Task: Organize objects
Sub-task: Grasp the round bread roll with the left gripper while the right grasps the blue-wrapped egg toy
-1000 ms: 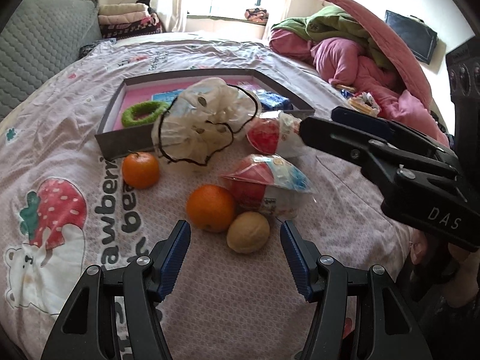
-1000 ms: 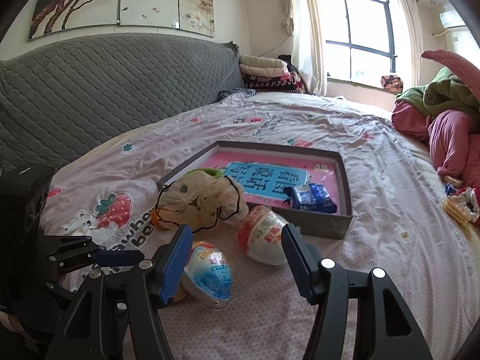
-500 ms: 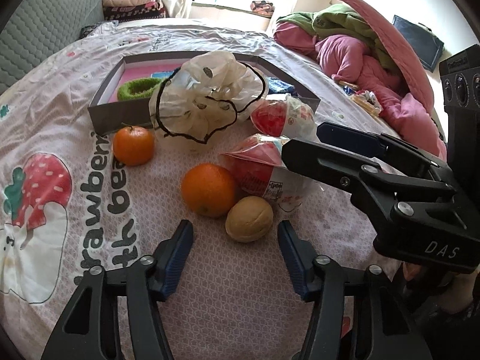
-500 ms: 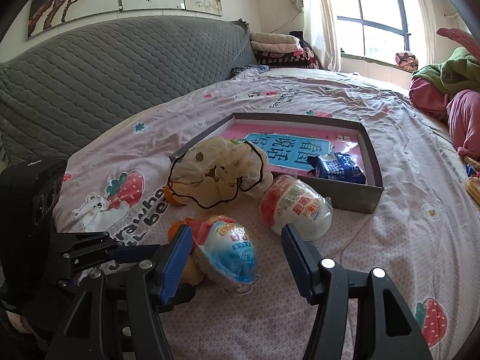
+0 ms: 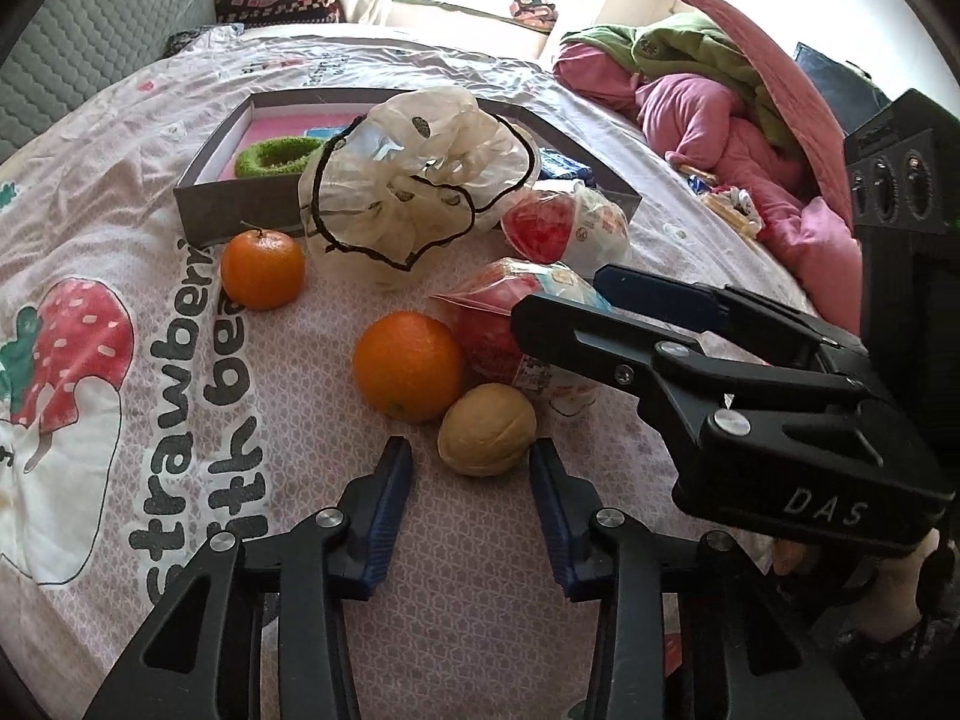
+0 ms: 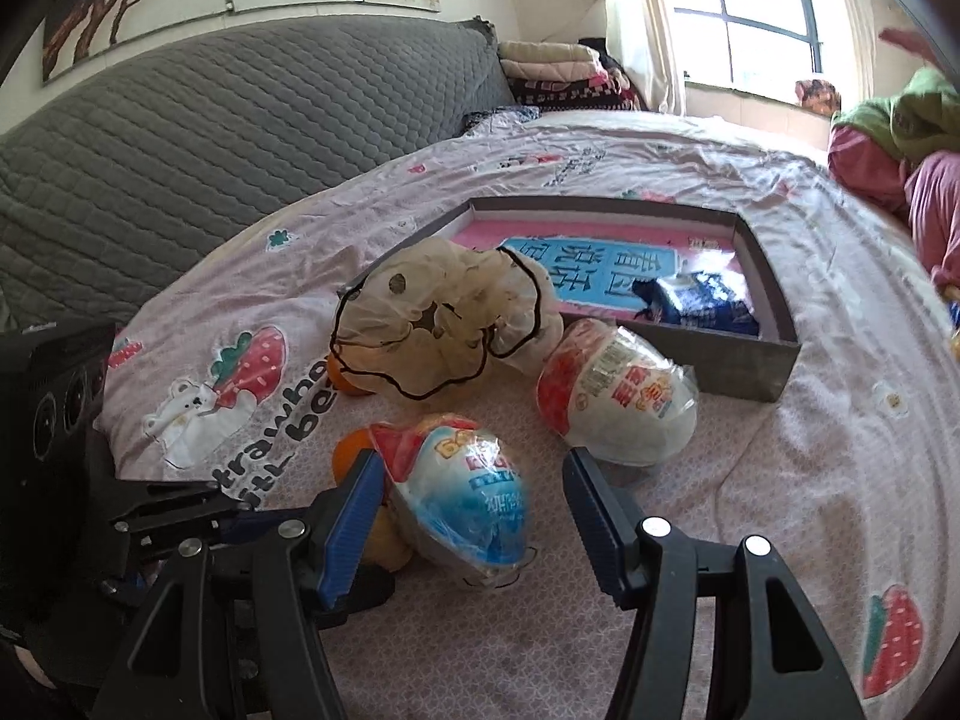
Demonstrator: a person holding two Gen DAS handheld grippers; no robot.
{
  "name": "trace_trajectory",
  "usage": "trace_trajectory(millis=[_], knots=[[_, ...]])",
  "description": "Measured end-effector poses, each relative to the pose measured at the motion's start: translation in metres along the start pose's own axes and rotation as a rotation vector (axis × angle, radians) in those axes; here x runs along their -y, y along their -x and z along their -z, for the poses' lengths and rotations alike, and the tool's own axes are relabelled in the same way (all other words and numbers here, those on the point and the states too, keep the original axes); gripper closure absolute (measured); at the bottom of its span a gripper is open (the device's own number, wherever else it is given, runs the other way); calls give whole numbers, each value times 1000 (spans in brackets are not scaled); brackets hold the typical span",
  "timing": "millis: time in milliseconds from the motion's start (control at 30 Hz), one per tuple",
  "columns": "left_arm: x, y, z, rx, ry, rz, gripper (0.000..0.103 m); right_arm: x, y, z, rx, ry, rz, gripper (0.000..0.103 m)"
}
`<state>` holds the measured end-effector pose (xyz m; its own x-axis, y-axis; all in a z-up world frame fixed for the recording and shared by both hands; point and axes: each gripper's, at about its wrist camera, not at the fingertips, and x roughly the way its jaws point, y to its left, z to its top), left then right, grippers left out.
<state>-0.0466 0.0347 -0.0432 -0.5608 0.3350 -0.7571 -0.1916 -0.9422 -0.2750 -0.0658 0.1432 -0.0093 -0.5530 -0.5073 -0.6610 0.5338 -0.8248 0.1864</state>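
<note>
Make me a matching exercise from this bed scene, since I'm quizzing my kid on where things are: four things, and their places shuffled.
Things:
1. green ring
2. walnut
3. small orange
4. blue packet

Places:
A. just ahead of the left claw
B. on the sheet, against the box's outer wall
C. in the box, right side
D. in the box, left side

Pairs: 1-D, 2-A, 3-B, 4-C

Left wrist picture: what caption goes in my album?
Open left gripper nears a tan walnut beside a round orange on the bed.

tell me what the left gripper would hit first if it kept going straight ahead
Most likely the walnut: it lies just ahead of the open left gripper, roughly centred between its fingers. The orange sits just beyond, slightly left.
</note>
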Motion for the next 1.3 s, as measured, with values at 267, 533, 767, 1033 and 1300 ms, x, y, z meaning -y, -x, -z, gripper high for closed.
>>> trace_trajectory(millis=[267, 533, 767, 1033, 1300], knots=[[-3, -1, 1, -8, 11, 15, 62, 0, -14, 0, -42, -20, -61, 42], [-6, -5, -4, -1, 40, 47, 62, 14, -16, 1, -53, -96, -104, 48], [-3, -8, -8, 3, 40, 56, 62, 19, -3, -3, -7, -97, -93, 48], [3, -12, -13, 11, 17, 55, 63, 20, 0, -4, 4, -100, -84, 48], [5, -11, -14, 29, -11, 41, 71, 20, 5, -5, 29, -89, -61, 48]])
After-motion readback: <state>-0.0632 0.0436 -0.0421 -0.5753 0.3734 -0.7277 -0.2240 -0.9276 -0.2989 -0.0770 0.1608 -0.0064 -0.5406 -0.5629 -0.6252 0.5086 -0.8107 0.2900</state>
